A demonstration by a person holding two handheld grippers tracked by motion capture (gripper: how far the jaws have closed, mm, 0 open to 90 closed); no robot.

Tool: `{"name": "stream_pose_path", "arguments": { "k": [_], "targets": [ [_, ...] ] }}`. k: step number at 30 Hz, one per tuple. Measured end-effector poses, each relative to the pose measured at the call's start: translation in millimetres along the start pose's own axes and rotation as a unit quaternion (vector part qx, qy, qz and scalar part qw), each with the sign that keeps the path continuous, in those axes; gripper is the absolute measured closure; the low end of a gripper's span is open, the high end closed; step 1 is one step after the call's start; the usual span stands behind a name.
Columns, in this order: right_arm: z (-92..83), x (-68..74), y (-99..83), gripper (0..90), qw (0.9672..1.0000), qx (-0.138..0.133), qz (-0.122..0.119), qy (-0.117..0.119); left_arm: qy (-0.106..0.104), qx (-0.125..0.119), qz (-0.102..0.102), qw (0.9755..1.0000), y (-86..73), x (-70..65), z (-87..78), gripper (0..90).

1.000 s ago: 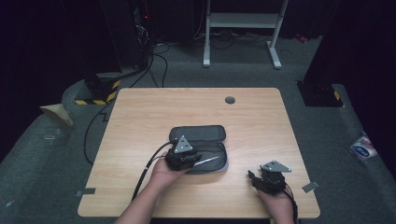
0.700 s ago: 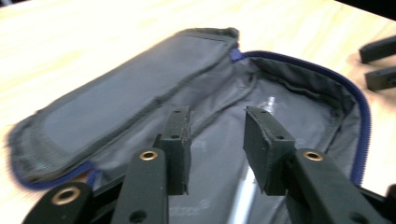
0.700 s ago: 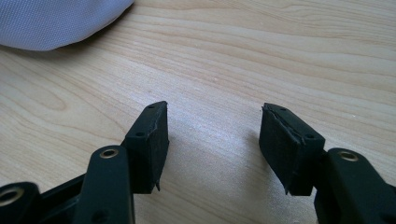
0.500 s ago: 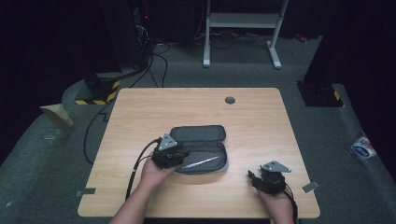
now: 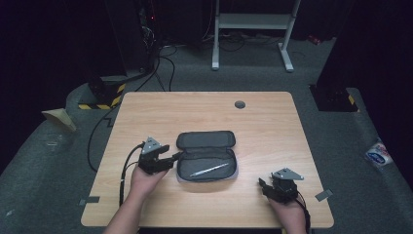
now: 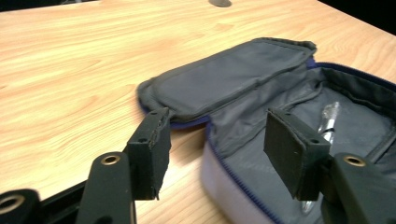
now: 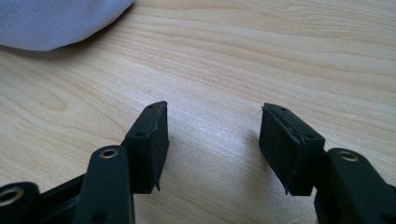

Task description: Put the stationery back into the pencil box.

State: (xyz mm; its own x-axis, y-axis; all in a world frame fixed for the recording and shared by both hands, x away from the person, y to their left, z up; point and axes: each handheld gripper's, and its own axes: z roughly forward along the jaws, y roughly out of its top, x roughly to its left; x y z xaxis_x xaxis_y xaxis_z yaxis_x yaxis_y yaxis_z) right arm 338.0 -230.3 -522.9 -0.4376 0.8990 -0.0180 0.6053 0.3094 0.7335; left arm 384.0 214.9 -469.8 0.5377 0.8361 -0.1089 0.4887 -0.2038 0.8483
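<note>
Soft grey fabric gives the open zip-around pencil case (image 5: 206,156) a light, floppy feel; its lid sags. It lies just beside your left gripper (image 6: 212,144), whose empty jaws have just been opening. Grip the stiffer zipper edge. Your right gripper (image 7: 212,140) rests released, well apart.

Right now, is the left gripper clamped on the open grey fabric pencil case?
No, the left gripper has its jaws apart beside the open grey fabric pencil case, pads touching nothing.
</note>
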Motion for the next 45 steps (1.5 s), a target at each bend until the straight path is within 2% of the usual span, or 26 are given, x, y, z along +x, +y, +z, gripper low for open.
{"name": "stream_pose_path", "arguments": {
  "k": [9,15,17,21,25,30,35,37,40,42,45],
  "targets": [
    [0.0,0.1,0.0,42.1,1.0,0.0,0.0,0.0,0.034,0.006,-0.016,0.9993,-13.0,28.7,-24.4,36.4],
    [0.0,0.1,0.0,42.1,1.0,0.0,0.001,0.0,0.057,0.011,-0.029,0.9979,-26.2,48.1,-41.9,34.0],
    [0.0,0.2,0.0,42.1,1.0,0.0,0.001,-0.001,0.064,0.009,-0.037,0.9972,-30.4,53.2,-47.3,33.4],
    [0.0,0.2,0.0,42.1,1.0,0.0,0.001,-0.001,0.074,0.016,-0.04,0.9963,-37.6,60.4,-54.6,31.2],
    [0.0,0.3,0.0,42.1,1.0,0.0,0.001,-0.001,0.077,0.033,-0.047,0.9954,-46.5,61.8,-54.9,28.6],
    [0.0,0.3,0.0,42.1,1.0,0.0,0.001,-0.001,0.085,0.071,-0.044,0.9928,-66.4,59.8,-48.4,24.4],
    [0.0,0.3,0.0,42.1,1.0,0.0,0.001,-0.001,0.098,0.108,-0.024,0.989,-81.5,51.3,-40.6,20.9],
    [0.0,0.3,0.0,42.1,1.0,0.0,0.001,-0.001,0.103,0.098,-0.027,0.9895,-84.5,48.1,-39.8,19.2],
    [0.1,0.3,0.0,42.1,1.0,0.0,0.001,-0.001,0.119,0.091,-0.009,0.9887,-86.7,40.2,-36.8,16.7],
    [0.4,0.3,0.2,42.1,1.0,-0.001,0.0,-0.002,0.124,0.087,-0.006,0.9884,-87.5,37.7,-36.7,16.7],
    [0.5,0.7,0.4,42.1,1.0,0.0,0.003,-0.003,0.121,0.091,-0.019,0.9883,-87.4,41.6,-36.7,15.2]
  ]
}}
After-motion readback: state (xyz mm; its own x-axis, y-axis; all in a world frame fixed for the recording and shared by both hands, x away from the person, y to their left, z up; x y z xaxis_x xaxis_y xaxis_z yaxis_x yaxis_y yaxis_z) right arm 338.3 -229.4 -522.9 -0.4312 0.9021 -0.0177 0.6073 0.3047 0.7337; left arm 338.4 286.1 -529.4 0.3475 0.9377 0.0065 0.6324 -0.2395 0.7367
